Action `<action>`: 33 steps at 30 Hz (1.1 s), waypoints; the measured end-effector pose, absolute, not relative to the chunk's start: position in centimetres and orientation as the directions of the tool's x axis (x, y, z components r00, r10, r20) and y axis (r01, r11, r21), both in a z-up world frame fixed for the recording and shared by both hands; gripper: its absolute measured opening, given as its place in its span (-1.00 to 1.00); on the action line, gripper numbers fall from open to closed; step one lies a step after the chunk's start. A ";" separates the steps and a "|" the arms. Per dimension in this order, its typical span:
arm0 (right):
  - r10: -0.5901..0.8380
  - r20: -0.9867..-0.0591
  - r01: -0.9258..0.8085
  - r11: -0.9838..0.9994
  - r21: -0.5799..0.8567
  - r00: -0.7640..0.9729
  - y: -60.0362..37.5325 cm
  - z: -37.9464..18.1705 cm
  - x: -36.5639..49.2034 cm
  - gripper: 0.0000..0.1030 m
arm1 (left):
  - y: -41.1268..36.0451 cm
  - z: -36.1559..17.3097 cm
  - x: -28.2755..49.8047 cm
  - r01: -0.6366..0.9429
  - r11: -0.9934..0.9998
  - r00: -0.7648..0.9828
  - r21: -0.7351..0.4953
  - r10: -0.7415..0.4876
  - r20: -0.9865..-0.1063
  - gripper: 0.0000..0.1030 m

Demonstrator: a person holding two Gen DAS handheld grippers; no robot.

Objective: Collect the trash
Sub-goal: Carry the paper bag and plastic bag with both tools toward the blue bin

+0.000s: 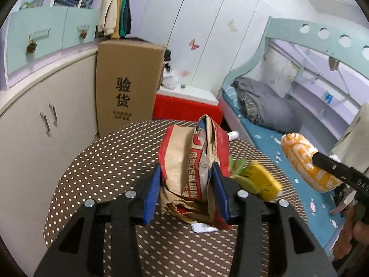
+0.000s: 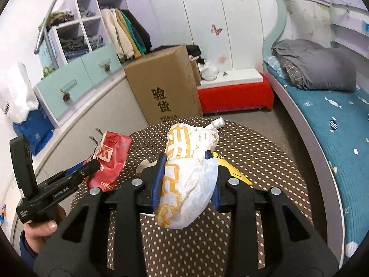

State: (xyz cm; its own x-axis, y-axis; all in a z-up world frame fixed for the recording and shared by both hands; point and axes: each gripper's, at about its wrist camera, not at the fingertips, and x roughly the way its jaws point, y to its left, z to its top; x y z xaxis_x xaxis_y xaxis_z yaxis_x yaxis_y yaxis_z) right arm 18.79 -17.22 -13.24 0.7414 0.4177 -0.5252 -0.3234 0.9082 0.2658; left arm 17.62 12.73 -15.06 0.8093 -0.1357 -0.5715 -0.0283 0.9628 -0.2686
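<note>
I count two tongs, left [image 1: 186, 184] and right [image 2: 185, 180], each clamped on one item: one red paper bag [image 1: 191, 159] and one white-and-orange wrapper [image 2: 186, 175]. One yellow packet [image 1: 263, 180] and one cardboard box [image 1: 126, 87].

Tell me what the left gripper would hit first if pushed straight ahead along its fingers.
The left gripper, shut on the red and brown paper bag, points over the polka-dot table toward the red bench. Nothing nearer shows in line, so probably the bench, though depth is unclear.
</note>
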 end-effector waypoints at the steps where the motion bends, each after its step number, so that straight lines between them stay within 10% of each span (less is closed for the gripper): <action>1: 0.415 -0.515 -0.320 0.909 0.267 0.750 -17.9 -12.9 18.0 -0.36 | 12.4 -14.7 17.2 -0.021 0.963 0.814 -0.270 -0.140 -0.564 -0.17; 33: 0.092 -0.431 0.103 0.907 0.409 0.898 -41.6 -13.4 9.3 -0.35 | -9.8 -9.4 13.1 0.406 0.884 0.741 -0.231 -0.466 -0.483 -0.17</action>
